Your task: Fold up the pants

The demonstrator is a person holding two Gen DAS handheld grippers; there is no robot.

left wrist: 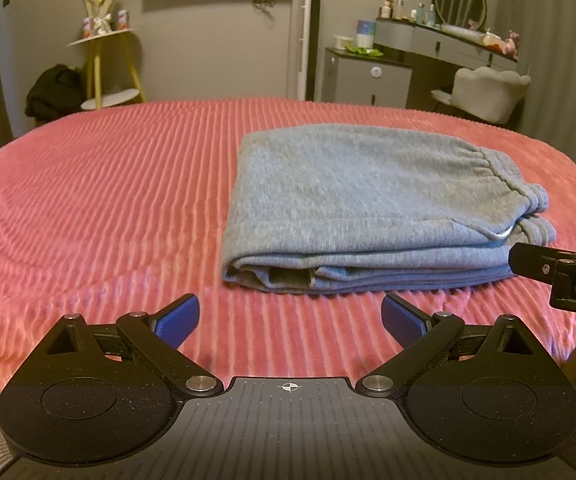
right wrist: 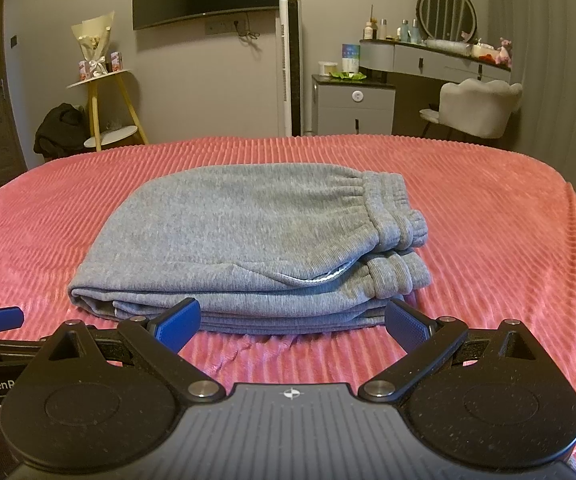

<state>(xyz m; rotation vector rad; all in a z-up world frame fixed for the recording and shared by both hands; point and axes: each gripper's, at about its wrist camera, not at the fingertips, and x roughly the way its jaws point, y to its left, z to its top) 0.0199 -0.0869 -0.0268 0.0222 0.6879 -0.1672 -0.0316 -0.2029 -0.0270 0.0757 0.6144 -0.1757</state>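
Left hand-held gripper [left wrist: 290,316]: one, jaws spread wide, nothing between the two blue pads [left wrist: 178,318], held low over bare bedspread. Right hand-held gripper [right wrist: 292,320]: one, likewise spread wide and empty, its two blue pads [right wrist: 180,318] just short of the near edge of the pants, not visibly touching them.

Pants [right wrist: 248,248]: one pair, grey knit, folded into a flat stacked bundle, lying on the bed directly ahead of the right hand-held gripper and ahead and to the right of the left one. Long axis runs left to right across both views. Elastic waistband [right wrist: 388,204] and ribbed cuffs [right wrist: 396,276] are at the right end; the smooth folded end points left. Layered edges face the hand-held grippers.

Bed [right wrist: 488,240]: one, covered by a pink ribbed bedspread. Open bedspread lies wide to the left of the bundle, narrower to its right, with a thin strip between bundle and hand-held grippers. Far edge of the bed runs well beyond the bundle.

Beyond the bed: one yellow-legged side table [right wrist: 104,96], one dressing table [right wrist: 436,56], one pale chair [right wrist: 476,108].
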